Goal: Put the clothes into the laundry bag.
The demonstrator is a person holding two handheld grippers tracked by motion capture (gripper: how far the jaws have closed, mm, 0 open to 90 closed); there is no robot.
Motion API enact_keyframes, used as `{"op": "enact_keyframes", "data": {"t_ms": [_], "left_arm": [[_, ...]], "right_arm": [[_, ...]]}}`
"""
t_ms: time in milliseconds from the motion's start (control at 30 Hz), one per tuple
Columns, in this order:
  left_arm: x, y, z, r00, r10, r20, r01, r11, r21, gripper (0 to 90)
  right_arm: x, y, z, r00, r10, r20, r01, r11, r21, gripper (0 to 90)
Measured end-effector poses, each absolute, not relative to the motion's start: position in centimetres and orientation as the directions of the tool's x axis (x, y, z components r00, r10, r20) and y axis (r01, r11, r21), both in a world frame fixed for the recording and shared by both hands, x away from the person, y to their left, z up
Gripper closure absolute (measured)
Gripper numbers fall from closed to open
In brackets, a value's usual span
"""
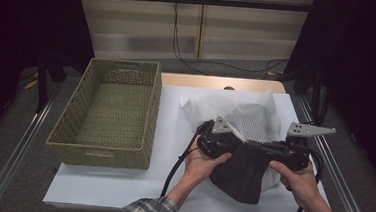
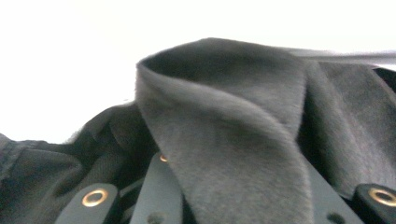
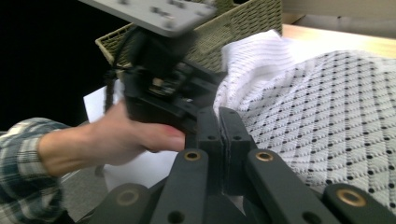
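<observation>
A dark grey fleecy cloth (image 1: 241, 176) hangs above the table between my two grippers. My left gripper (image 1: 223, 141) is shut on its left top edge; in the left gripper view the cloth (image 2: 224, 140) folds over and between the jaws and hides their tips. My right gripper (image 1: 285, 153) is shut on the right top edge, its pads (image 3: 233, 130) pressed together on a thin dark strip. The right gripper view also has the left gripper (image 3: 159, 84) and the hand that holds it. Under the dark cloth lies a white netted garment (image 1: 252, 119) with a dotted diamond pattern (image 3: 327, 116).
A woven wicker basket (image 1: 69, 123) stands on the left of the white table cover (image 1: 169, 135), and its rim (image 3: 233, 28) rises behind the left gripper. Cables trail from both grippers toward the table's front edge. Metal rails run along both sides of the table.
</observation>
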State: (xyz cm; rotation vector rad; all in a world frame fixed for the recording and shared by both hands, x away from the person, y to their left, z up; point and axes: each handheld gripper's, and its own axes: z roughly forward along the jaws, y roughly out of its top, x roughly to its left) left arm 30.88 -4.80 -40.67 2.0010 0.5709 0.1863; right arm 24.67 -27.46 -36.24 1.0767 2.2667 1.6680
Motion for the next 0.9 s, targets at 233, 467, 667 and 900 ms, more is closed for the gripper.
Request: {"op": "enact_keyframes", "data": {"t_ms": [233,467,667,900], "left_arm": [[32.1,-5.0,-41.9,0.844,0.529,-0.089,0.34,-0.398,0.852,74.5],[33.5,-5.8,-44.5,0.815,0.561,-0.148,0.394,-0.348,0.851,71.0],[32.9,-4.6,-44.5,0.866,0.48,-0.141,0.358,-0.398,0.844,52.7],[31.4,-1.9,-43.6,0.894,0.425,-0.145,0.324,-0.386,0.864,34.6]], "right_arm": [[24.9,-26.8,-36.5,-0.733,0.598,0.324,0.481,0.117,0.869,88.6],[25.6,-27.2,-38.9,-0.721,0.615,0.319,0.509,0.159,0.846,88.7],[26.6,-28.1,-40.7,-0.688,0.64,0.342,0.553,0.157,0.818,88.7],[26.9,-28.3,-40.9,-0.676,0.66,0.326,0.554,0.163,0.816,88.6]]}}
